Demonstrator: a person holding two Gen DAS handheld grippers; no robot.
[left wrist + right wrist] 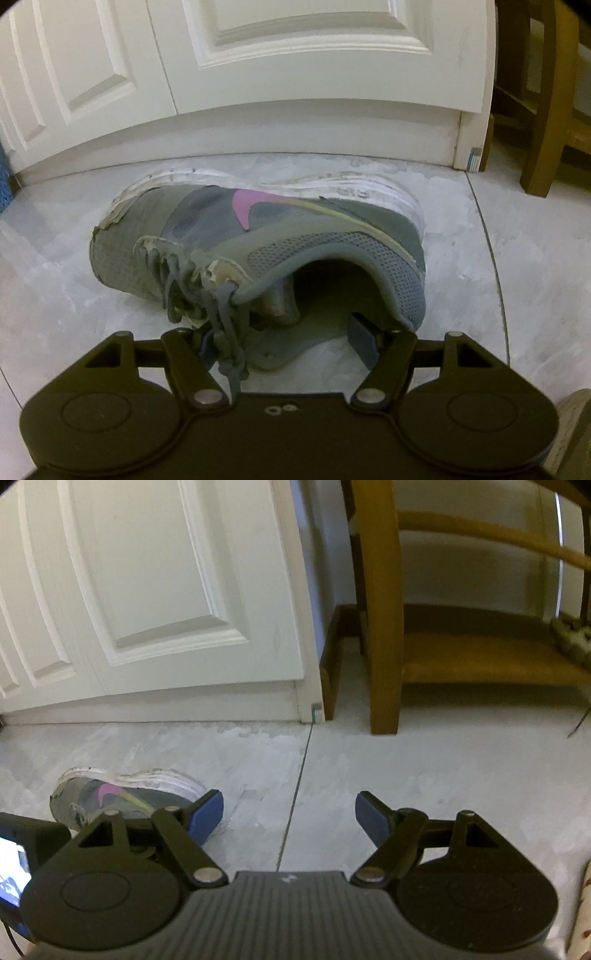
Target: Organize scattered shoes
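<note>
A worn grey sneaker [258, 240] with a pink swoosh and white sole lies on its side on the pale floor, toe to the left, opening facing me. My left gripper [284, 339] is open around the shoe's tongue and collar edge; the right pad [364, 338] sits at the mouth of the shoe, the left pad is hidden behind the laces. In the right wrist view the same sneaker [122, 794] lies at lower left. My right gripper [290, 816] is open and empty above bare floor, to the right of the shoe.
A white panelled door [258, 74] stands just behind the sneaker. A wooden shoe rack [461, 657] with a low shelf stands at the right, with a greyish shoe [572, 638] at its far right edge. A blue object [4, 177] shows at the far left.
</note>
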